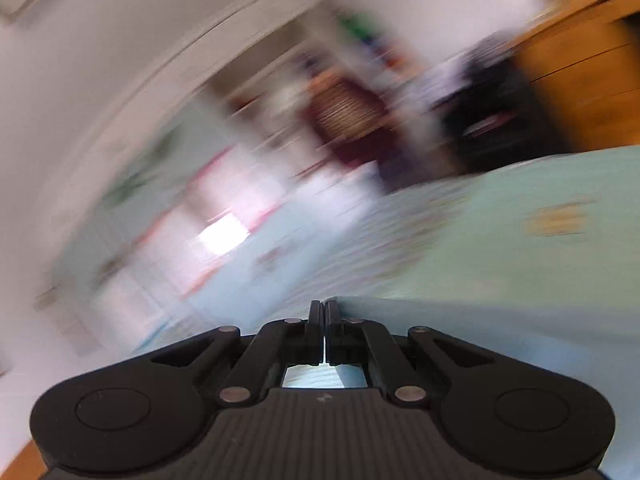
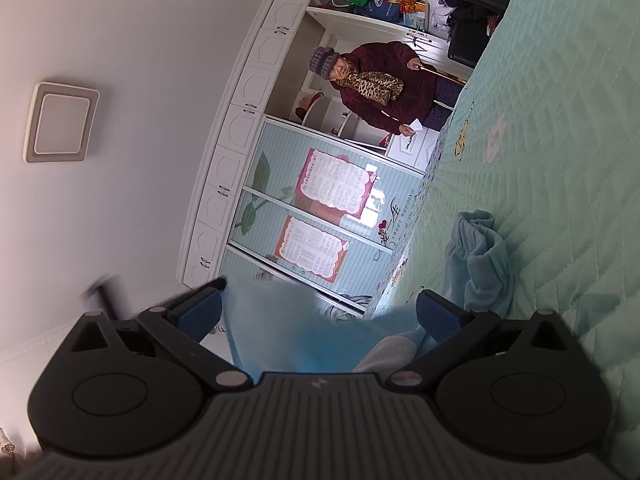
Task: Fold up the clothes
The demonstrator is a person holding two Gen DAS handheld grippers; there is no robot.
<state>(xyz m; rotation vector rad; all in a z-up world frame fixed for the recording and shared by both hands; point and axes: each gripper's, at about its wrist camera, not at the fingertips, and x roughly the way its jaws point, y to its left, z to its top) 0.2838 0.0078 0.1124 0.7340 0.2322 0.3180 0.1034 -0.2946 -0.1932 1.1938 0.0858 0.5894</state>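
Quilted mint bedspread (image 2: 560, 160) under soft blue garment (image 2: 480, 256); left fingers (image 1: 323, 312) pressed together on its hem, right fingers (image 2: 320, 308) spread wide.

Your left claw (image 1: 323, 312): matte black body, ribbed centre plate with a small pale mark, two round side housings, silver pivot pins on the linkage arms, thin black fingers. Your right claw (image 2: 320, 312): same black build, with blue textured pads (image 2: 200, 314).

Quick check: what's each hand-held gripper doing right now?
Left hand-held gripper: closed; light blue fabric lies against it, held or not is unclear.
Right hand-held gripper: open, light blue garment between its fingers.
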